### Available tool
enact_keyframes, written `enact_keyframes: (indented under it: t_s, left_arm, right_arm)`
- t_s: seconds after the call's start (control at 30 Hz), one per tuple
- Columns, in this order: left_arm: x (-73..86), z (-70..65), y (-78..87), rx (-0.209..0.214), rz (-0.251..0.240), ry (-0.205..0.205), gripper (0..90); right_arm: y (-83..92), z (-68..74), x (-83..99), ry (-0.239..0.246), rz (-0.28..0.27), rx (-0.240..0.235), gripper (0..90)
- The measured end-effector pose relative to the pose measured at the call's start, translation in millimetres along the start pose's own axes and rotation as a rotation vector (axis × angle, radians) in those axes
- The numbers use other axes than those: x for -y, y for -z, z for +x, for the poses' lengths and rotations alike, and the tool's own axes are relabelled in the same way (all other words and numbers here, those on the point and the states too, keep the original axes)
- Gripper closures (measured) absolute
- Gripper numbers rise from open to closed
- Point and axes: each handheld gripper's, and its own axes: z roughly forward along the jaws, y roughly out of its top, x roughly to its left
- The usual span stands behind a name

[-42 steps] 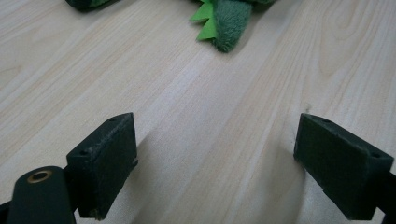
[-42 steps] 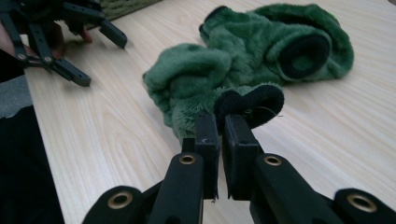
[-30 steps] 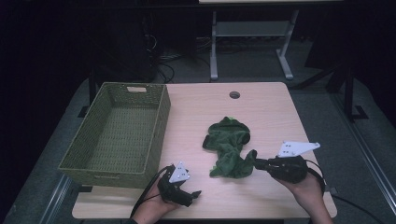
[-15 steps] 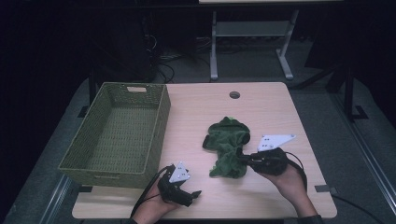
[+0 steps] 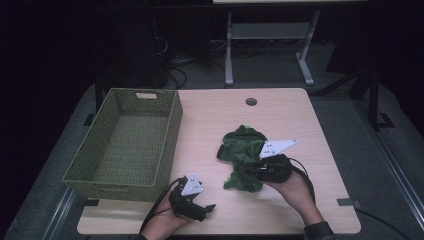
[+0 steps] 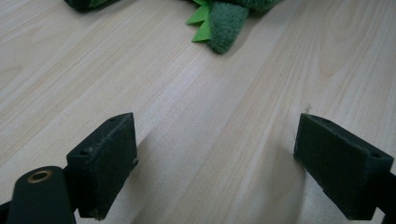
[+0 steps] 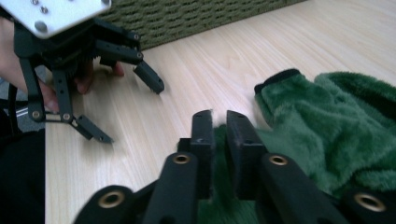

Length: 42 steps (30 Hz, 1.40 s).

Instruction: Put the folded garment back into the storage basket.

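Note:
A green plush toy (image 5: 241,144) lies crumpled on the wooden table (image 5: 210,120), right of centre. My right gripper (image 5: 248,170) lies low over its near edge, pointing left. In the right gripper view the jaws (image 7: 219,122) stand a narrow slit apart, having just been opening, with the plush (image 7: 327,126) under and beside them and nothing pinched between the pads. My left gripper (image 5: 204,210) rests at the table's front, open wide with bare wood between its pads (image 6: 105,158). The toy's tail (image 6: 224,23) lies well ahead of it.
A green woven basket (image 5: 172,125) stands on the left half of the table, its wall (image 7: 187,18) behind my left gripper (image 7: 126,102) in the right gripper view. A cable hole (image 5: 251,101) sits near the far edge. Bare wood lies between the basket and the toy.
My right gripper has slid left from the table's right side onto the near edge of the plush toy. The left gripper has stayed put.

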Motion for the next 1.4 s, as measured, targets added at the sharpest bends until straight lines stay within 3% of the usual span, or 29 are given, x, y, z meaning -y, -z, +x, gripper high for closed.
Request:
enact_keyframes:
  t_s: [0.1,0.27,0.37,0.5,0.8,1.07,1.27,1.4]
  left_arm:
    - [0.1,-0.4,-0.3,0.0,-0.005,0.005,12.6]
    - [0.1,-0.2,-0.2,0.0,-0.003,0.004,12.6]
    - [0.0,0.1,0.1,0.0,0.001,-0.002,12.7]
    - [0.1,-0.3,-0.1,0.002,0.0,0.004,12.7]
    - [0.2,-0.3,0.0,0.002,0.001,0.002,12.7]
    - [0.0,-0.5,-0.3,0.0,0.0,0.005,12.6]
    - [-5.2,-3.3,-2.5,-0.022,0.024,0.028,12.6]
    - [-12.8,-2.0,-3.9,0.013,0.036,0.058,14.0]
  right_arm:
    - [2.2,-0.6,-4.4,0.003,-0.024,0.012,77.2]
    - [5.8,-8.2,-6.4,-0.026,-0.05,0.049,85.8]
    - [-0.6,-16.3,-1.2,-0.051,-0.024,0.074,87.9]
    - [-18.9,-24.9,14.4,-0.079,0.033,0.058,89.4]
    - [-43.1,-24.0,34.0,-0.094,0.165,0.065,90.0]
    - [-46.6,-26.5,42.3,-0.163,0.147,0.05,90.0]
    - [-43.8,-23.0,38.7,-0.146,0.144,0.08,89.3]
    - [-34.5,-24.6,34.3,-0.14,0.112,0.107,76.3]
